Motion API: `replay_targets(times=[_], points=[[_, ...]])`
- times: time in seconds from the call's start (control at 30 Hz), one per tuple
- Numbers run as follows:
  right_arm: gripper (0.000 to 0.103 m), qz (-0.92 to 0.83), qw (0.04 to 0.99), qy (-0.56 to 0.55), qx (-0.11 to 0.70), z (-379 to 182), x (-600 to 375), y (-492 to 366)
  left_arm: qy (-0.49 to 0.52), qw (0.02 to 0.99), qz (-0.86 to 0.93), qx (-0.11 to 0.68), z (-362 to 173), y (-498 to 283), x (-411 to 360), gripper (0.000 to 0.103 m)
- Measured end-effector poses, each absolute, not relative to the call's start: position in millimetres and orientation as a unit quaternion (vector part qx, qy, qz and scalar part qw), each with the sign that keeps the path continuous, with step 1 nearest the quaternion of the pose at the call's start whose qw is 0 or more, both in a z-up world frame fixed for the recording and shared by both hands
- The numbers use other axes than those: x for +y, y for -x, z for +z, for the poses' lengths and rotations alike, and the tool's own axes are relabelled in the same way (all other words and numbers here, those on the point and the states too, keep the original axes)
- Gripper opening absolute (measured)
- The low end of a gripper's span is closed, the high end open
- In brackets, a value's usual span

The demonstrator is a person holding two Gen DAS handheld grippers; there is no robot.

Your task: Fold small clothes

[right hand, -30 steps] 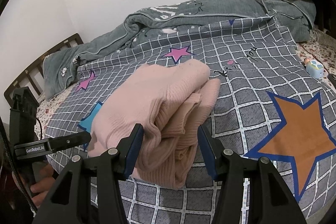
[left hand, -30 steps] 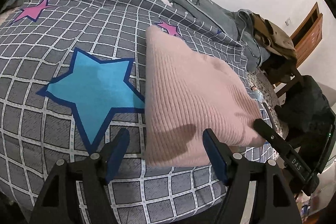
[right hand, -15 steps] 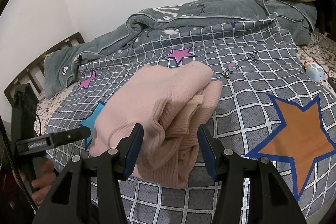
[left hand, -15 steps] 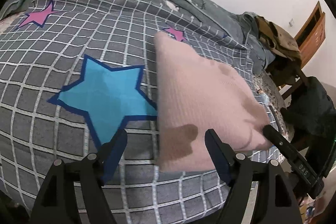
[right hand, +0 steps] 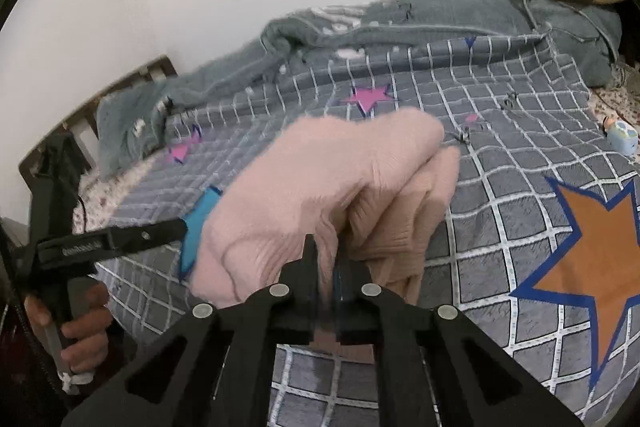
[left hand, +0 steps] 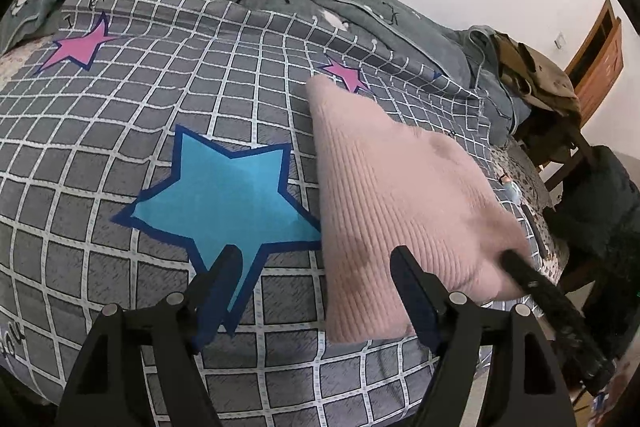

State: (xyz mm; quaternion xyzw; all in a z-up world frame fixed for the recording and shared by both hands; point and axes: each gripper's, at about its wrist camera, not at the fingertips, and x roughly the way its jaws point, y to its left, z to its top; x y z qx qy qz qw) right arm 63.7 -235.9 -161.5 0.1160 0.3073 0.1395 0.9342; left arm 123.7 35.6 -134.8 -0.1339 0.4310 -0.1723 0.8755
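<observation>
Sweater [right hand: 320,183] lies pinched in right gripper [right hand: 326,259] on bed [right hand: 500,131].

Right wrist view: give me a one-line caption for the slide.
Right gripper has just been closing and is now pinched on the near edge of the pink sweater lying on the checked bedspread.

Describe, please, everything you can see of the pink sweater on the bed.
The pink sweater is a soft, rib-knit garment, folded into a thick bundle on the grey checked bedspread, beside its blue star. Its folded layers and a rolled cuff face the right hand-held gripper, whose jaws have just closed on that near edge. The left hand-held gripper stands open at its other side, not gripping.
</observation>
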Motion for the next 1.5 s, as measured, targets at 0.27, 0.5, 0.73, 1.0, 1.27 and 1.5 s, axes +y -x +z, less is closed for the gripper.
replay_targets(times=[0.27, 0.5, 0.73, 1.0, 1.27, 1.5], points=[[0.005, 0.153, 0.913, -0.181, 0.333, -211, -254, -45, 0.127, 0.874, -0.175, 0.435, -139, -124, 35, 0.075], [0.012, 0.165, 0.913, -0.169, 0.332, -201, -252, -41, 0.106, 0.878, -0.177, 0.432, -136, -127, 27, 0.075], [0.049, 0.153, 0.933, -0.155, 0.287, -168, -258, -54, 0.085, 0.874, -0.187, 0.441, -136, -136, 15, 0.075], [0.048, 0.141, 0.926, -0.163, 0.309, -178, -261, -74, -0.012, 0.867, -0.220, 0.448, -159, -97, 1, 0.075], [0.048, 0.180, 0.923, -0.125, 0.316, -182, -248, -35, -0.064, 0.873, -0.223, 0.430, -164, -88, -34, 0.061], [0.006, 0.176, 0.916, -0.140, 0.332, -192, -241, -46, -0.039, 0.883, -0.227, 0.409, -154, -88, -19, 0.020]])
